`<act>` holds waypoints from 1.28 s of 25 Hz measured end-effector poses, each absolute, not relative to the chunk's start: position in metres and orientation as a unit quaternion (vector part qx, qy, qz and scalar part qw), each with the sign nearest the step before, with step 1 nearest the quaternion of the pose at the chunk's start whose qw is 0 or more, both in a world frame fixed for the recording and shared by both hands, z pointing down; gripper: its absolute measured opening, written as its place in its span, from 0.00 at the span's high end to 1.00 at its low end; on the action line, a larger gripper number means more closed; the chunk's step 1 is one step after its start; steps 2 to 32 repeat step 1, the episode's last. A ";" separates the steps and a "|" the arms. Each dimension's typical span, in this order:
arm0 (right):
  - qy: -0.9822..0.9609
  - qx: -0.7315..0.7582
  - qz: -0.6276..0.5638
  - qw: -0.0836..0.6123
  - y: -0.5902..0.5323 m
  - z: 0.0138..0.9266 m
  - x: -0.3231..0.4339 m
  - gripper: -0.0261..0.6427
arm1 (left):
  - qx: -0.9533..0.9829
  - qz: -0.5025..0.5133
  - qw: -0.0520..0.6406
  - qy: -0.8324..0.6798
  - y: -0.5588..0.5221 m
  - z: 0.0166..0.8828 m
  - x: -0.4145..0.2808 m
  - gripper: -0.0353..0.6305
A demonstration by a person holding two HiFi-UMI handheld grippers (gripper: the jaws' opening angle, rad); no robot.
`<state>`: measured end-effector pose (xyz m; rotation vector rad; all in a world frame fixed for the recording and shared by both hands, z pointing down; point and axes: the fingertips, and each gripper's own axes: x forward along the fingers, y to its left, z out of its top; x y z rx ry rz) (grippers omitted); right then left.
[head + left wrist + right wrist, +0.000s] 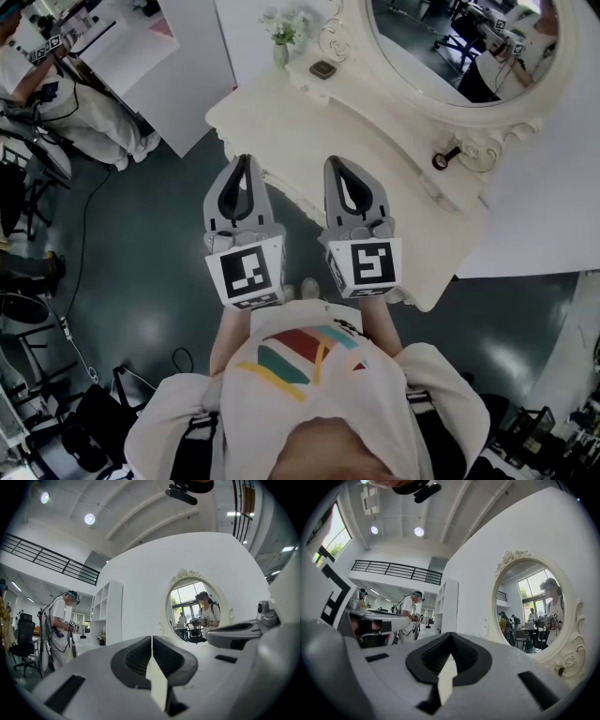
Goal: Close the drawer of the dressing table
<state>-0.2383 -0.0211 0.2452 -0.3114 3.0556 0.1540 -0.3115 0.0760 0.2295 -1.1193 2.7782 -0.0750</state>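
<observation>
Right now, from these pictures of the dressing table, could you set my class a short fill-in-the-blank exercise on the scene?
1. The left gripper and the right gripper both have their jaws ___.
2. On the dressing table, the flowers stand in a small ___.
3. A person's reflection shows in the table's oval ___.
Missing words: shut; vase; mirror.

The left tool (246, 164) and right tool (337, 164) are held side by side, close but apart, both pointing forward and about level. Each has its jaws pressed together with nothing between them. The marker cubes face up, and the left forearm (223, 337) and right forearm (378, 323) run back to the chest.
</observation>
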 end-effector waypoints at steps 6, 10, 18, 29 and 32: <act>0.993 -0.101 0.050 0.033 -0.022 0.246 -0.238 0.96 | -0.374 -0.026 0.072 0.924 0.075 0.230 -0.311 0.93; 0.993 -0.101 0.050 0.033 -0.022 0.246 -0.238 0.96 | -0.374 -0.026 0.072 0.924 0.075 0.230 -0.311 0.93; 0.993 -0.101 0.050 0.033 -0.022 0.246 -0.238 0.96 | -0.374 -0.026 0.072 0.924 0.075 0.230 -0.311 0.93; 0.993 -0.101 0.050 0.033 -0.022 0.246 -0.238 0.96 | -0.374 -0.026 0.072 0.924 0.075 0.230 -0.311 0.93; 0.993 -0.101 0.050 0.033 -0.022 0.246 -0.238 0.96 | -0.374 -0.026 0.072 0.924 0.075 0.230 -0.311 0.93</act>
